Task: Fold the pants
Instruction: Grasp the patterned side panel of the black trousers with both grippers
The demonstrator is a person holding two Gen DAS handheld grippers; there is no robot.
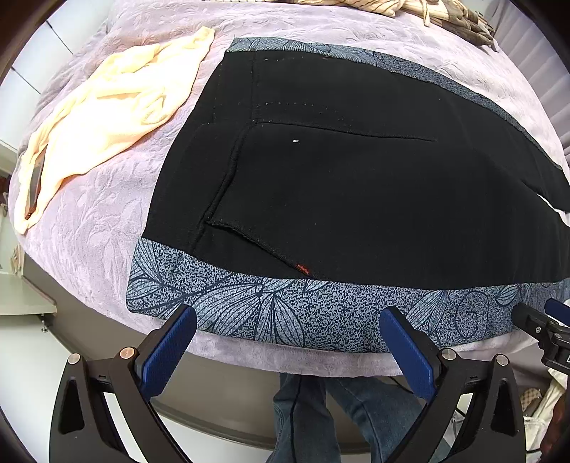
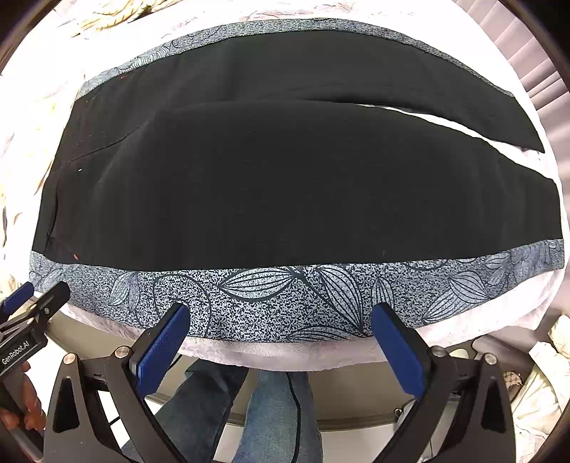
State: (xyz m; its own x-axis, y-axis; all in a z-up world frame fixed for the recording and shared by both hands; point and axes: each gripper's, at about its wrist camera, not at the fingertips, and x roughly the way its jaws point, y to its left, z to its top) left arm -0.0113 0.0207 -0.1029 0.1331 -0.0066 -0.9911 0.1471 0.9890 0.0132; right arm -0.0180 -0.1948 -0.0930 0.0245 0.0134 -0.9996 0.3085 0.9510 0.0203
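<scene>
Black pants [image 1: 356, 185] with blue-grey leaf-print side bands lie flat on the lilac bed cover [image 1: 99, 228]. The waist end with a pocket seam is to the left, the two legs run right [image 2: 285, 185]. My left gripper [image 1: 288, 320] is open and empty, hovering over the near printed band by the waist. My right gripper [image 2: 281, 317] is open and empty, over the same near band further along the leg. Each gripper shows at the edge of the other's view: the right one [image 1: 538, 320], the left one [image 2: 32, 299].
A peach garment [image 1: 117, 107] lies on the bed to the left of the pants. A striped beige cloth [image 1: 427, 10] is piled at the far edge. The bed's near edge [image 1: 285, 363] is just below my grippers, with a person's jeans-clad legs [image 2: 270, 409] beneath.
</scene>
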